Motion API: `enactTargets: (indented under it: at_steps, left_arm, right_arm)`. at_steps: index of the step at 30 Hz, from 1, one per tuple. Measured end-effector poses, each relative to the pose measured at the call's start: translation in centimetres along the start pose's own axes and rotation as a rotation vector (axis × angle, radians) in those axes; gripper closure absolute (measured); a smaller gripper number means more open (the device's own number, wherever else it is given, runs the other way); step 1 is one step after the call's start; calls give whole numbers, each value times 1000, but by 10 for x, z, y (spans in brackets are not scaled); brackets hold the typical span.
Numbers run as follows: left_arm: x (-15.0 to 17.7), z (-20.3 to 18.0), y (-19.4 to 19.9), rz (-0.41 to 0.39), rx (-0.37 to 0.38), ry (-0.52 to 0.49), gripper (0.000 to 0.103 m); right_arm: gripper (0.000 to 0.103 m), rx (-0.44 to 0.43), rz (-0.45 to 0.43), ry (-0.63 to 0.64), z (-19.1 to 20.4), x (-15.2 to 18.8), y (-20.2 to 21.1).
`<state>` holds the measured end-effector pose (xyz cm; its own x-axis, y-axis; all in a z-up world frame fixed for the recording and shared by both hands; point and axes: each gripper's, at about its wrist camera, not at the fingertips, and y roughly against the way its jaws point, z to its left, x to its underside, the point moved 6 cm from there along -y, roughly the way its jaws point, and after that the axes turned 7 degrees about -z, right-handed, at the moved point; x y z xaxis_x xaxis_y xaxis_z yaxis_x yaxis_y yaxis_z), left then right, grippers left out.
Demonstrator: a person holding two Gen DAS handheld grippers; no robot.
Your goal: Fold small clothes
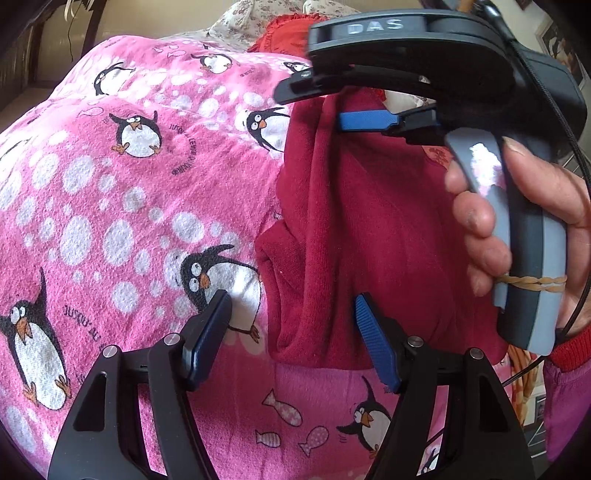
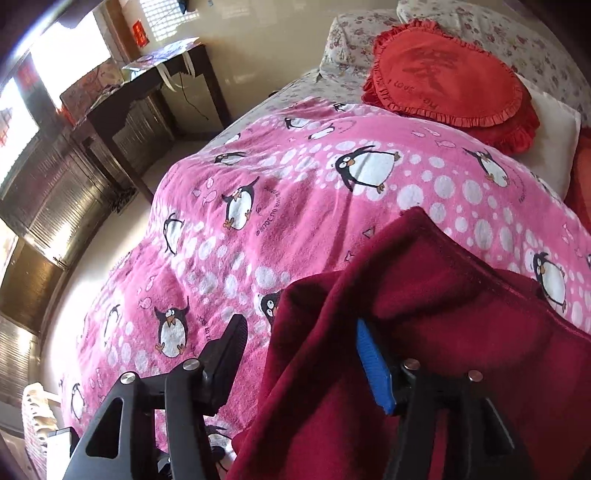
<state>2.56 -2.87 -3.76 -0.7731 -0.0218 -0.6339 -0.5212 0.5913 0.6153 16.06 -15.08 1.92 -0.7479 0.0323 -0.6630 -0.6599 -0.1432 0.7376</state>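
A dark red fleece garment (image 1: 354, 236) lies bunched on the pink penguin blanket (image 1: 110, 206). My left gripper (image 1: 291, 314) is open, its fingers astride the garment's lower left edge, just above it. My right gripper (image 1: 325, 107) shows in the left wrist view, held by a hand over the garment's top edge; its jaws stand apart. In the right wrist view the right gripper (image 2: 299, 343) is open, with the garment (image 2: 424, 332) draped between and over its fingers, above the blanket (image 2: 295, 192).
A red heart-shaped frilled cushion (image 2: 450, 74) and floral pillows (image 2: 354, 33) lie at the head of the bed. A dark wooden desk (image 2: 140, 96) stands by the wall at left. The bed's edge drops off to the floor at left.
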Motion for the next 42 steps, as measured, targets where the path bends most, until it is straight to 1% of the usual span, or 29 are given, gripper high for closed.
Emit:
enactTargets:
  at_steps: [1,4,6,7,8,9,10,12,13,15,18,21,24,27,28,29,32,33,34,36,37,40,42]
  left_arm:
    - [0,0,0,-2,2,1,33]
    - [0,1,0,-9,5,-1,33]
    - [1,0,1,-9,6,-2,33]
    - [1,0,1,-5,5,-3,33]
    - [0,-1,2,7,5,-10,33]
    - [-1,-2,4,12,8,-11,33]
    - [-4,-2,7,4,17,-3,33]
    - [-14,1,14,-38,22,14,33]
    - [-18,2,16,-50,19,15,33]
    - [-26,6,12,-40,8,13,28]
    - [-34,6,2,-16,11,16,26]
    - [-42,0,-7,-22,12,-13,26]
    - [-48,-5,-20,-12,25,-16,26]
    - [-48,-6,-31,7,71,7,27]
    - [-46,-8,-32,8,80,11,30]
    - [-45,-10,-34,8,85,14,35]
    - [-41,-11,-34,-11,65,4,38]
    - [-40,-11,-33,-13,66,5,38]
    - [-40,-10,-33,-15,72,9,38]
    - [-39,-8,-30,-15,87,25,38]
    - [-39,-7,-31,-15,93,33,38]
    - [-34,-5,-28,-23,94,31,38]
    - [-33,-2,-26,-29,91,28,38]
  right_arm:
    - [40,13,3,19,4,0,-3]
    - [39,97,32,64,8,1,-19]
    - [40,132,26,114,12,2,-25]
    - [41,150,19,150,13,2,-26]
    - [52,159,15,162,14,2,-25]
    - [68,173,4,168,11,2,-22]
    - [72,169,-2,167,8,1,-18]
    - [83,87,-9,97,-3,0,-7]
    - [84,52,-12,54,-10,0,-1]
    - [86,-8,-40,4,-21,-2,14]
    - [87,-44,-68,-17,-25,-2,30]
    - [88,-57,-89,-17,-26,0,42]
    - [88,-69,-108,-21,-25,-1,50]
    - [88,-74,-108,-20,-23,-1,53]
    - [88,-75,-103,-19,-24,-1,52]
    - [88,-76,-94,-16,-24,-1,50]
    - [88,-52,-63,-12,-23,0,42]
    - [86,-43,-46,-14,-23,0,37]
    - [83,-25,-23,-11,-23,0,31]
    - [54,18,-14,3,-19,-1,26]
    - [52,32,-21,12,-17,-3,26]
    - [50,114,-29,44,-12,-7,25]
    - [48,124,-17,53,-9,-7,17]
